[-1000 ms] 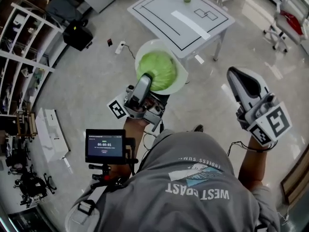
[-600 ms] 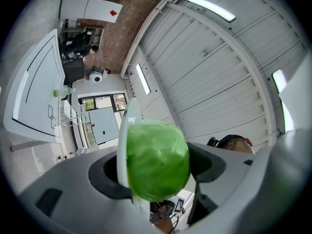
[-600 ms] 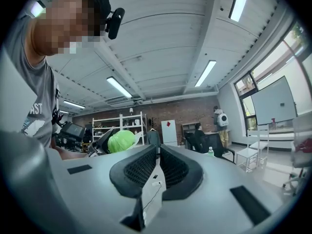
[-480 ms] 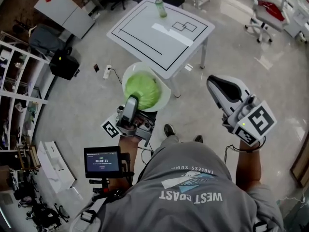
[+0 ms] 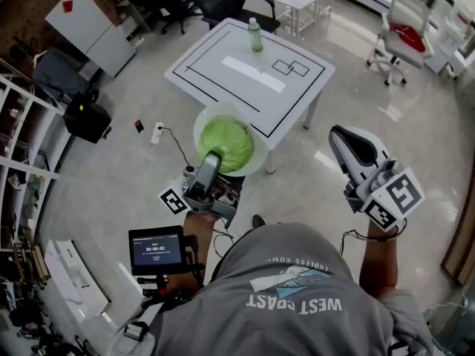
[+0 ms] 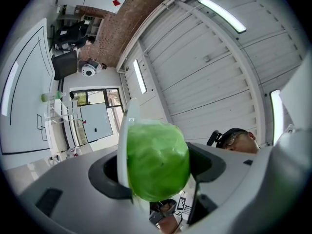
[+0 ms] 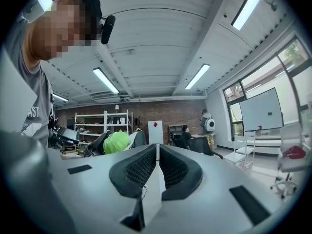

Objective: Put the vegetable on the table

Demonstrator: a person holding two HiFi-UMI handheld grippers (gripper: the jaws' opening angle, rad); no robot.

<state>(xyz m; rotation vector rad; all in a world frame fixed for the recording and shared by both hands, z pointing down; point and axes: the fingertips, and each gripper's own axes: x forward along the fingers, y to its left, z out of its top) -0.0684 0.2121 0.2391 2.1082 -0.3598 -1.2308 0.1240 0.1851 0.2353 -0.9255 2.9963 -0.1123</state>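
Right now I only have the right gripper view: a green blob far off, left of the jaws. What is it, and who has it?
Observer: A cabbage on a white plate. Both sit between the jaws of the left gripper.
Operator: Where's the table?
Observer: Straight ahead in the head view. The plate overlaps the near corner of the white table in the picture, but I can't tell how high above it.
Operator: Anything on top?
Observer: One bottle, upright at the far side.
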